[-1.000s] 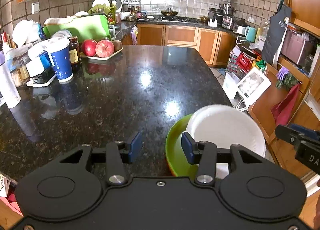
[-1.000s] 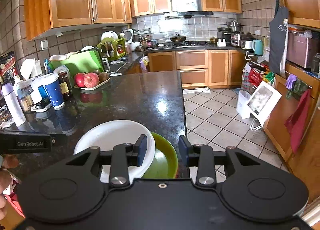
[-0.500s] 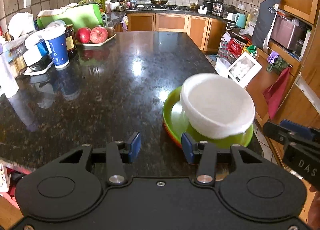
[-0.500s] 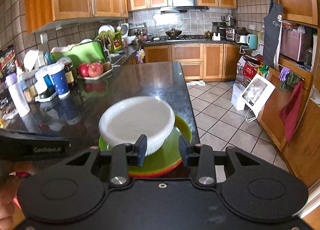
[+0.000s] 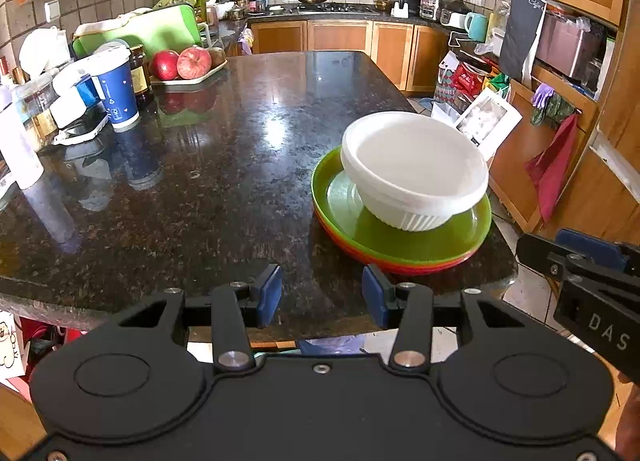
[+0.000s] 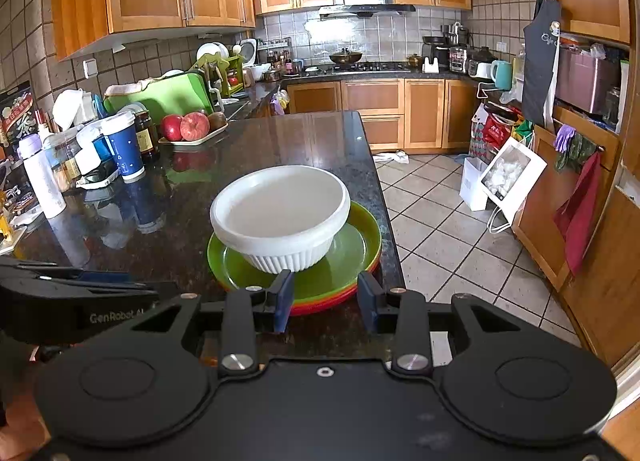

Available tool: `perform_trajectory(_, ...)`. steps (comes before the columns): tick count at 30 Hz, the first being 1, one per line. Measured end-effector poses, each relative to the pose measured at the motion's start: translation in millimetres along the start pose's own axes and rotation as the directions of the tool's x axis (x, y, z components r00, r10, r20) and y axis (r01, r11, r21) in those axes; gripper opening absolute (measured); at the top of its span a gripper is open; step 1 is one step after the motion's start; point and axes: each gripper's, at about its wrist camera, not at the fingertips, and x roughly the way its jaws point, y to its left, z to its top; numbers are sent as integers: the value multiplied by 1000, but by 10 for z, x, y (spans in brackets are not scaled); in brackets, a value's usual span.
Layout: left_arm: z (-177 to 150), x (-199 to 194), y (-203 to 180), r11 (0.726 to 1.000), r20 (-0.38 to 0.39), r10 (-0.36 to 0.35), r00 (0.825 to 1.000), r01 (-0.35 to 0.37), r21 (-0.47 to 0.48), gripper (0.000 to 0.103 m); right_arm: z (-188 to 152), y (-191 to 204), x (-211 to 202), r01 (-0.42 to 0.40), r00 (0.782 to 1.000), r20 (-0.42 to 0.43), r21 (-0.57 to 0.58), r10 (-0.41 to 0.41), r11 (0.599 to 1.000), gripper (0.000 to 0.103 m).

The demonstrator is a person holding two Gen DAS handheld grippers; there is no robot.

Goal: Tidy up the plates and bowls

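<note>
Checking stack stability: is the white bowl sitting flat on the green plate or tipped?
Tipped. The white bowl leans on the green plate: in both views its rim slants and its ribbed base sits off-centre.

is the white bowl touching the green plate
Touching: the right wrist view shows the white bowl's ribbed base resting on the green plate.

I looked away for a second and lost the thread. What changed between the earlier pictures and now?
Both grippers drew back from the white bowl on the green plate: the left gripper and right gripper, earlier right over the dishes, now sit short of them. Nothing was gripped or released. Bowl, plates, blue cup and apples stayed put; jaws unchanged.
</note>
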Motion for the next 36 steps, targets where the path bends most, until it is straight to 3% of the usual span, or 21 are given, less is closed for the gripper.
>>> perform_trajectory(36, -41, 62, -110, 1000, -18, -3, 1000, 4, 5, 53, -66, -99, 83, 18, 1000, -23, 8, -18, 1000, 37)
